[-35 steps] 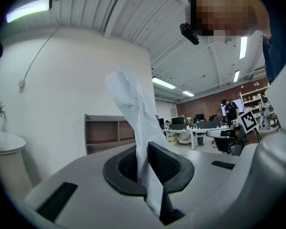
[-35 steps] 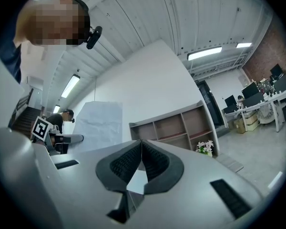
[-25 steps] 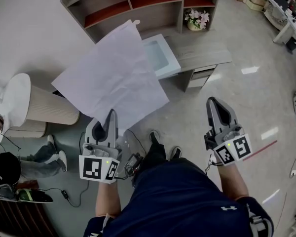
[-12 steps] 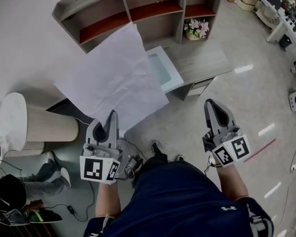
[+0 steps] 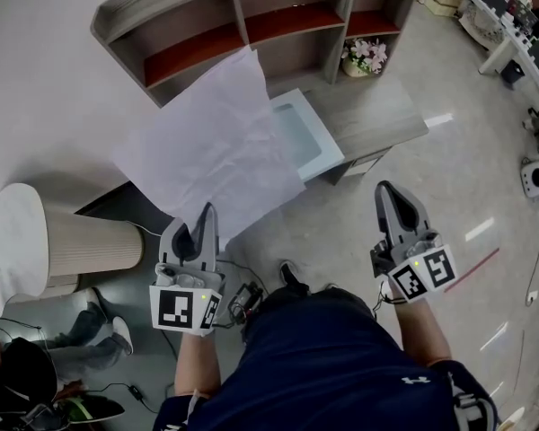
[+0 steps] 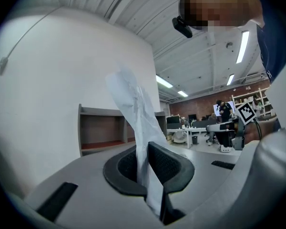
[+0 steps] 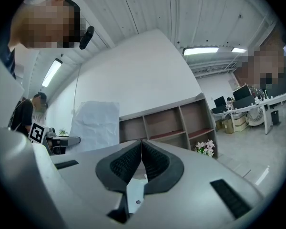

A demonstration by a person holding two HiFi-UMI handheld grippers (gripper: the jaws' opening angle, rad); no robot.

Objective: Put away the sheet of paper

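A large white sheet of paper (image 5: 211, 142) stands up in the air, pinched at its near edge by my left gripper (image 5: 204, 212). In the left gripper view the sheet of paper (image 6: 133, 109) rises edge-on from between the dark pads, which press on it. My right gripper (image 5: 389, 191) is at the right, held up beside the sheet and apart from it, jaws shut with nothing between them. From the right gripper view the sheet of paper (image 7: 95, 119) shows to the left, in front of the white wall.
A wooden shelf unit (image 5: 251, 21) with red-lined compartments stands ahead against the wall. A low desk (image 5: 373, 110) carries a pale open tray (image 5: 305, 133), and flowers (image 5: 364, 57) sit in the shelf. A ribbed round bin (image 5: 81, 241) is at the left. Cables lie on the floor.
The view has shifted a little toward the shelf unit and desk. The left gripper still holds the sheet upright; the right gripper keeps its place.
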